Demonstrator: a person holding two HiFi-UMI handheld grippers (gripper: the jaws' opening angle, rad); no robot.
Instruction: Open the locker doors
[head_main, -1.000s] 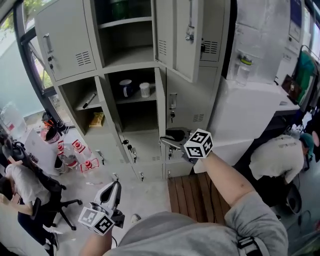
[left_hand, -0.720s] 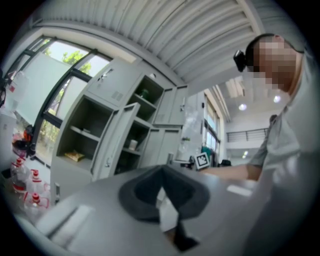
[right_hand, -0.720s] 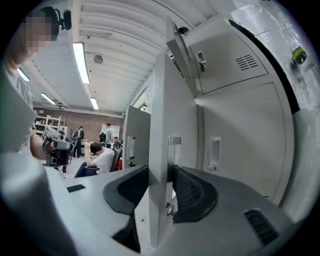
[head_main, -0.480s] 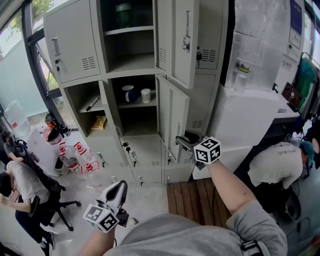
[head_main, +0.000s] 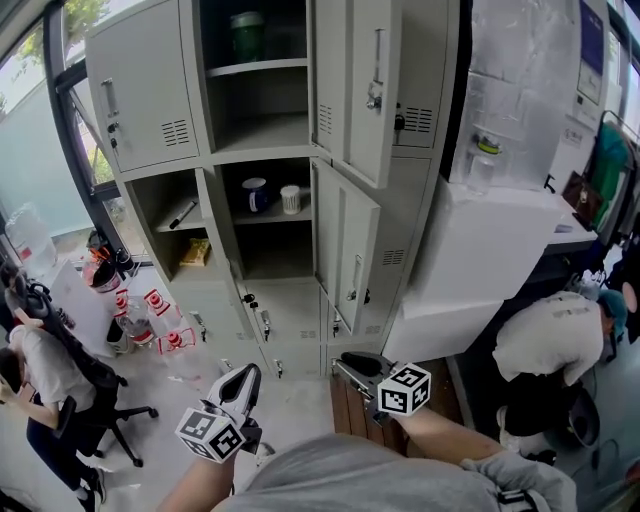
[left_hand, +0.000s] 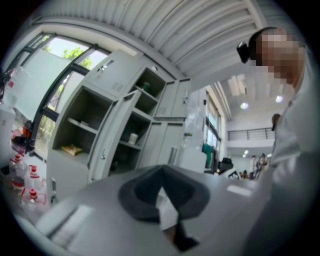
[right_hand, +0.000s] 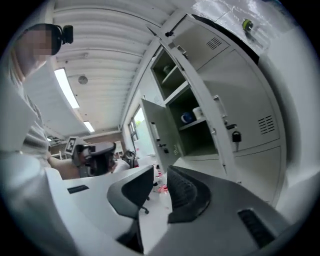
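Note:
The grey locker bank (head_main: 265, 135) fills the upper half of the head view. A top door (head_main: 365, 80) and a middle-row door (head_main: 345, 245) with a handle and key hang swung out. The bottom-row doors (head_main: 285, 305) look closed. My right gripper (head_main: 352, 372) hovers low in front of the bottom row, well clear of the swung door. Its jaws have just been closing but still stand apart, with nothing between them (right_hand: 161, 186). My left gripper (head_main: 240, 385) is lower left, away from the lockers. Its pads meet at the tips (left_hand: 161, 175) and hold nothing.
A mug (head_main: 255, 193) and a cup (head_main: 290, 198) sit on an open shelf. Red-labelled bottles (head_main: 150, 315) stand on the floor at left beside a seated person (head_main: 40, 375). A white cabinet (head_main: 480, 250) and a bent-over person (head_main: 555, 340) are at right. A wooden slat platform (head_main: 350, 412) lies below.
The middle-row door has swung out from closed. My right gripper has dropped down and back from it toward my body, with its jaws narrower. The left gripper has shifted only slightly.

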